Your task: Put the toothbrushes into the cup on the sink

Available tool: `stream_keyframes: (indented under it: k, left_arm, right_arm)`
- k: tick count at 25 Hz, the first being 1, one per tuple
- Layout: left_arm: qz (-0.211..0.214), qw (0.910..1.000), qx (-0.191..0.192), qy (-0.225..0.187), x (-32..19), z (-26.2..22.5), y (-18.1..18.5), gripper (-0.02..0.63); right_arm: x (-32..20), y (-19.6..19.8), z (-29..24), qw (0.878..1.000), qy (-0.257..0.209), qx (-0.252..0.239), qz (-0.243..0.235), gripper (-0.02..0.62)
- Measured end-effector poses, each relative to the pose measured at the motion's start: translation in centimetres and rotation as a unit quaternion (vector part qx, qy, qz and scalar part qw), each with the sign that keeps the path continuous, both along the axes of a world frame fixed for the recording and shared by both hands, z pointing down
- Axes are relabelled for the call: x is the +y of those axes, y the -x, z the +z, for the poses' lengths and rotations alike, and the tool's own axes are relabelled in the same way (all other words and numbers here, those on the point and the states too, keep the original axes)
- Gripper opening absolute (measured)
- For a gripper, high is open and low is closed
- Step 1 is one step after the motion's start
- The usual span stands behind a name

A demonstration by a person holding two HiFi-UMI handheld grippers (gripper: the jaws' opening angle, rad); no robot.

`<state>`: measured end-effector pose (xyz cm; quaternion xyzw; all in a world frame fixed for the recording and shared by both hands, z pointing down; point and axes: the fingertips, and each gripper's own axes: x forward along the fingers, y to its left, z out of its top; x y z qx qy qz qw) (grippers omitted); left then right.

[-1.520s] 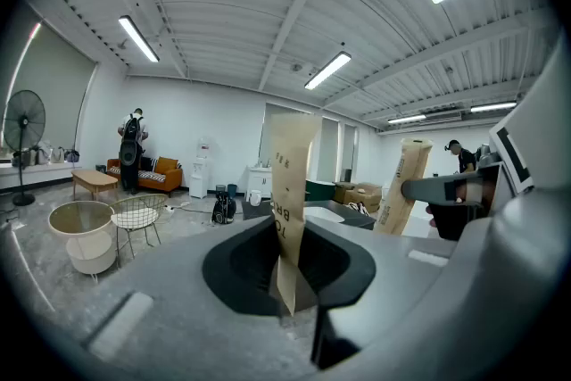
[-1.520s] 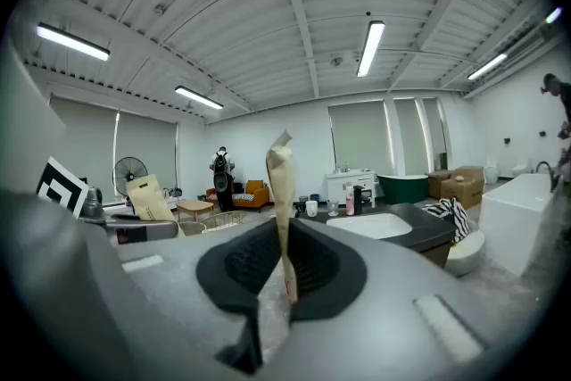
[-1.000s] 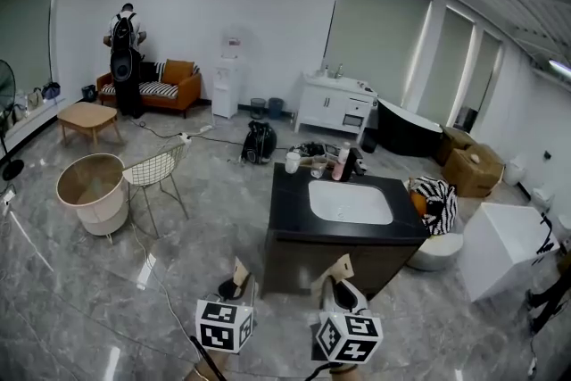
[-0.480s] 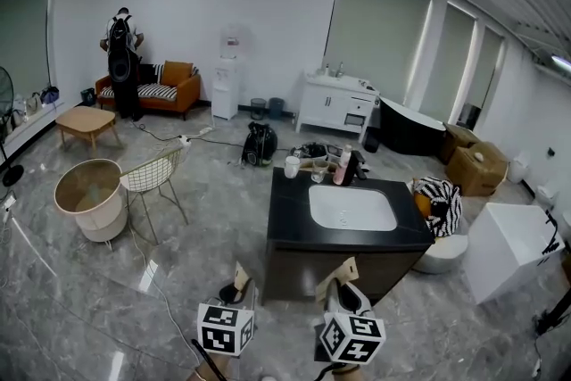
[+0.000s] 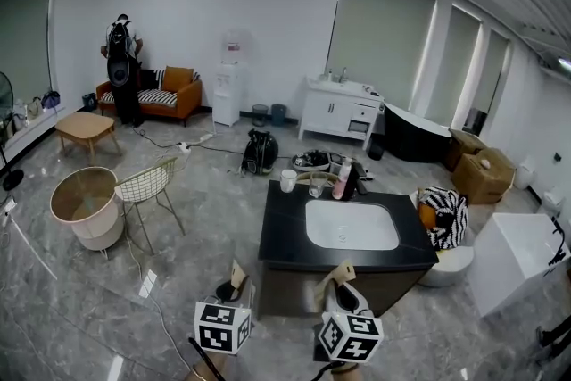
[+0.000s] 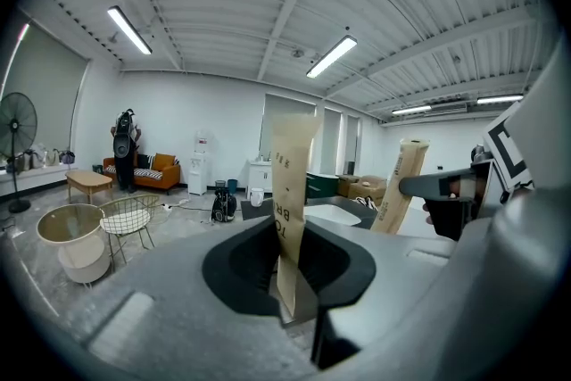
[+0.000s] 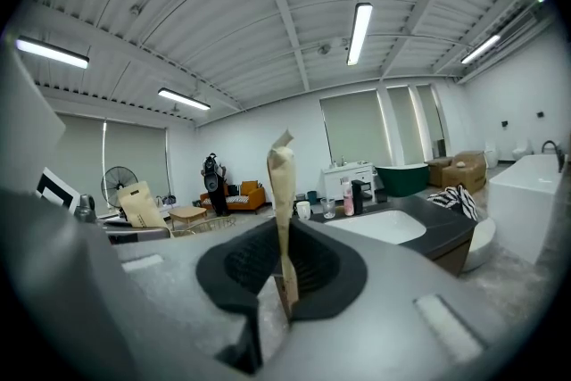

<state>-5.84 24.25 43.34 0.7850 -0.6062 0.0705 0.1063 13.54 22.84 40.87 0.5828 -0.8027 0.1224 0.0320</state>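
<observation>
Clearly the job is barely begun, with nothing delivered yet. My left gripper [image 5: 234,285] has its jaws closed on a toothbrush [image 6: 290,219], upright in a printed tan paper sleeve. Well ahead, the white cup [image 5: 288,180] stands on the dark table [image 5: 278,238] behind the sink [image 5: 351,226]. My right gripper [image 5: 342,288] clamps a second toothbrush [image 7: 282,219], sleeved alike. Both must reach that cup.

We are seeing a tan, matt kraft-paper toothbrush sleeve [image 6: 291,183] pressed between the matt grey plastic jaws of the left gripper [image 6: 294,281]. A second, creased paper sleeve [image 7: 282,201] is standing in the right gripper [image 7: 284,285]. Farther off, the black rectangular counter [image 5: 281,235] is looking smooth, the white basin [image 5: 351,225] glossy, and the grey marble-look floor [image 5: 62,312] is shining.
</observation>
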Motion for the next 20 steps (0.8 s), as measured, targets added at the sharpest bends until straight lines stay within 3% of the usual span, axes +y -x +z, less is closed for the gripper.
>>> stream_keyframes:
  k: [10, 20]
  left_arm:
    - [-0.002, 1.0, -0.009, 0.003, -6.5, 0.3, -2.6, 0.04]
    - [-0.002, 0.9994, -0.031, 0.014, -8.6, 1.6, -3.4, 0.04]
  right_arm:
    - [-6.4, -2.2, 0.6, 1.0, 0.007, -0.005, -0.015, 0.028]
    - [-9.6, -2.0, 2.6, 0.999, 0.028, -0.026, -0.029, 0.028]
